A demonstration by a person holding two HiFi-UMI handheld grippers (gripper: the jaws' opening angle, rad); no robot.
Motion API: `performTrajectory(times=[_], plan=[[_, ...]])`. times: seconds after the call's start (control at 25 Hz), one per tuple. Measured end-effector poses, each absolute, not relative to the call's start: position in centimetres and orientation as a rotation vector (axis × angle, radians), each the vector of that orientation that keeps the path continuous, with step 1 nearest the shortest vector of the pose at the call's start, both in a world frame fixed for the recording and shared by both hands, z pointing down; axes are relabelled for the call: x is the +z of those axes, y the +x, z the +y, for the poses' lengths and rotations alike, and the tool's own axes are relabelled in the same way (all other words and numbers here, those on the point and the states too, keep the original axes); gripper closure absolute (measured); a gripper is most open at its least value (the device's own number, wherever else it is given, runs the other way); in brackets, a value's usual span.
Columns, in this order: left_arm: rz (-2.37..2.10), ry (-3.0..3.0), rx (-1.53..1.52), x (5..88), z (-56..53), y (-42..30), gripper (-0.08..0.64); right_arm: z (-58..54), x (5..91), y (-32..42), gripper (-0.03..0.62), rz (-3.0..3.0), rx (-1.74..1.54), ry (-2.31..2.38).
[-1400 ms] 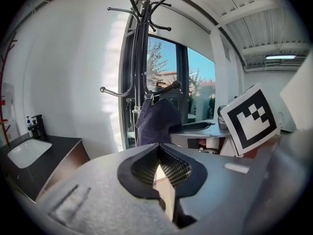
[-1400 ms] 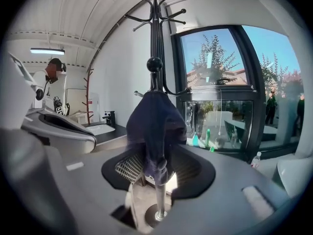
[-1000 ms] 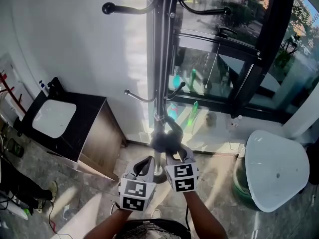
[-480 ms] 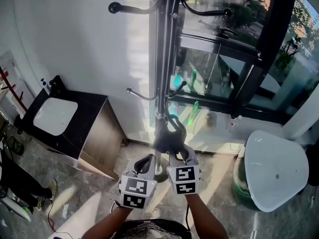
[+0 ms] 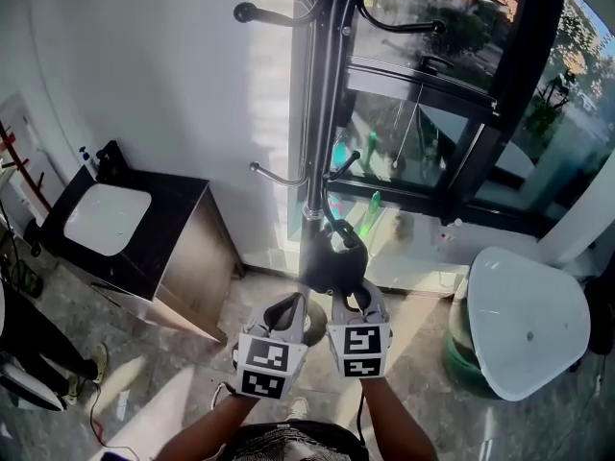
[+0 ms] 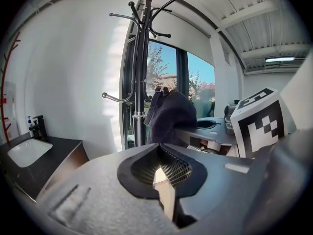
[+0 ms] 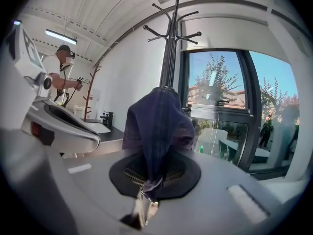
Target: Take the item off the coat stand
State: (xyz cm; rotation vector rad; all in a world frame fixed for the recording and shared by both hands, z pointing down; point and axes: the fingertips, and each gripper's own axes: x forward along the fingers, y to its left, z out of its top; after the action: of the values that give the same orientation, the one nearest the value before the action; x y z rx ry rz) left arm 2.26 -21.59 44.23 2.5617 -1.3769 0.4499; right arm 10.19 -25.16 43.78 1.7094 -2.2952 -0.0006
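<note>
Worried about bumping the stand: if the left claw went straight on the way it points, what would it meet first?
Probably the dark garment; the coat stand sits just left of that line, though depth is unclear.

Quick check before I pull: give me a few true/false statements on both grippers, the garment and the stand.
The right gripper is shut on the dark garment. True.
The left gripper holds the garment too. False: its fingers are together with nothing between them.
The garment hangs from the top hooks of the coat stand. False: it sits low on the stand; the top hooks are bare.
A white basin sits in the dark cabinet top. True.
</note>
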Motion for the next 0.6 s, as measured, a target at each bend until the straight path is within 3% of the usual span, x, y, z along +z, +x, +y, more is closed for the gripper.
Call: performTrajectory(times=[0.6], plan=[[-1.328, 2.601, 0.408, 43.4, -19.4, 2.0, 0.557, -20.5, 42.9, 11.8, 0.575, -2.215, 0.026, 1.847]])
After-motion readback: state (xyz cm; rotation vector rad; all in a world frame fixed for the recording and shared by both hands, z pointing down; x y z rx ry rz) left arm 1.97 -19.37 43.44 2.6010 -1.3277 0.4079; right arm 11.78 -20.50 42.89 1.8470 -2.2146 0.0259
